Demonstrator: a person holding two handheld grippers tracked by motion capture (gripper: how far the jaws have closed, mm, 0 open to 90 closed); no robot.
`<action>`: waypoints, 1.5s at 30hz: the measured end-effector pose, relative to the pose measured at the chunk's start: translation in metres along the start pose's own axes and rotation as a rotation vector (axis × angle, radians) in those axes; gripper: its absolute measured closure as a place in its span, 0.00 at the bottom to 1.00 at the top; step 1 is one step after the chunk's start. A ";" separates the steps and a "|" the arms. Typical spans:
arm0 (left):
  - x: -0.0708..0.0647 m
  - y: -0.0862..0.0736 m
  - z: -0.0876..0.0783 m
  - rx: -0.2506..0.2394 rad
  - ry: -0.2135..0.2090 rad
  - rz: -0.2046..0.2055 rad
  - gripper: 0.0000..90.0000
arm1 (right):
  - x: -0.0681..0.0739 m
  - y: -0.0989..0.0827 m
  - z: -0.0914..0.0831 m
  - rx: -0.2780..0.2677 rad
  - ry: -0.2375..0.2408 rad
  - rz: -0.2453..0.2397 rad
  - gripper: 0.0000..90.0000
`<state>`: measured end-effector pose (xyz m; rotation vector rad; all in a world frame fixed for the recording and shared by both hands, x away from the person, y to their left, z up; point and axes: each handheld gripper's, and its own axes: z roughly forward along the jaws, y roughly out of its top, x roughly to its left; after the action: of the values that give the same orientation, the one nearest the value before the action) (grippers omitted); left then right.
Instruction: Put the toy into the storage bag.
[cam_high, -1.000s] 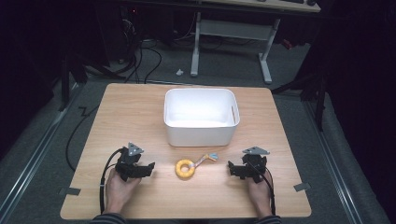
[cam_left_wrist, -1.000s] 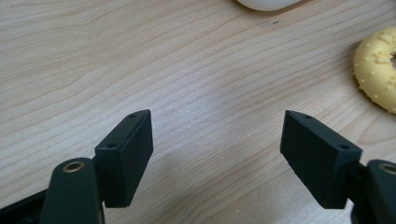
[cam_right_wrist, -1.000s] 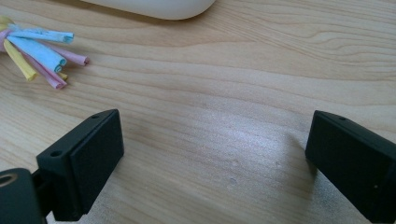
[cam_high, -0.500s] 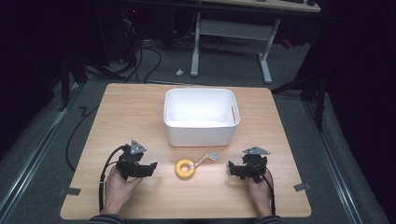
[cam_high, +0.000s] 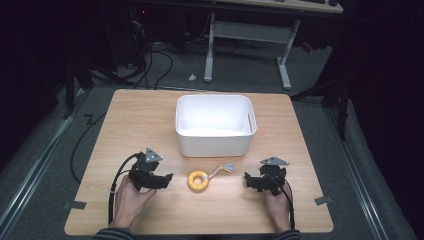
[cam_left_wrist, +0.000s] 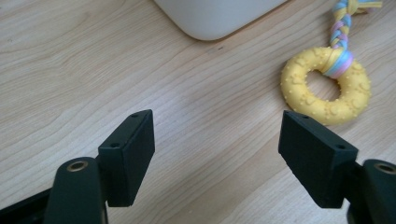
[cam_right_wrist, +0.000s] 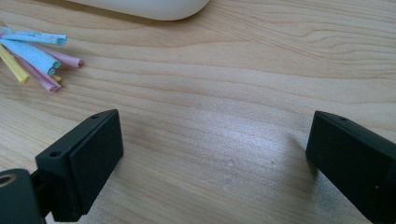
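Both grippers' jaws gape, holding nothing. Swing the left gripper (cam_high: 165, 180) toward three o'clock, straddle one side of the yellow ring toy (cam_high: 198, 180), then clench squarely

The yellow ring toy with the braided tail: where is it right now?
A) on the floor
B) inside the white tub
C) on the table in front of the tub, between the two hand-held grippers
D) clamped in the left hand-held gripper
C: the yellow ring toy lies on the wooden table in front of the white tub, apart from both the left hand-held gripper and the right hand-held gripper.
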<state>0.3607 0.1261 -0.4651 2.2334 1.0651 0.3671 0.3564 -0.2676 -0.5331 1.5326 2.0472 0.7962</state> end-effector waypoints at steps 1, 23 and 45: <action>-0.001 0.001 0.000 -0.002 -0.003 0.006 0.30 | 0.000 0.000 0.000 0.000 0.000 0.000 0.04; -0.027 0.026 0.020 0.022 -0.089 0.040 0.33 | 0.000 0.000 0.000 0.000 0.000 -0.001 0.04; -0.053 0.047 0.050 0.133 -0.078 0.134 0.35 | 0.000 0.000 0.000 0.000 0.008 -0.009 0.04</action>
<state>0.3793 0.0417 -0.4723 2.4245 0.9265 0.2700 0.3562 -0.2673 -0.5330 1.5218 2.0584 0.8005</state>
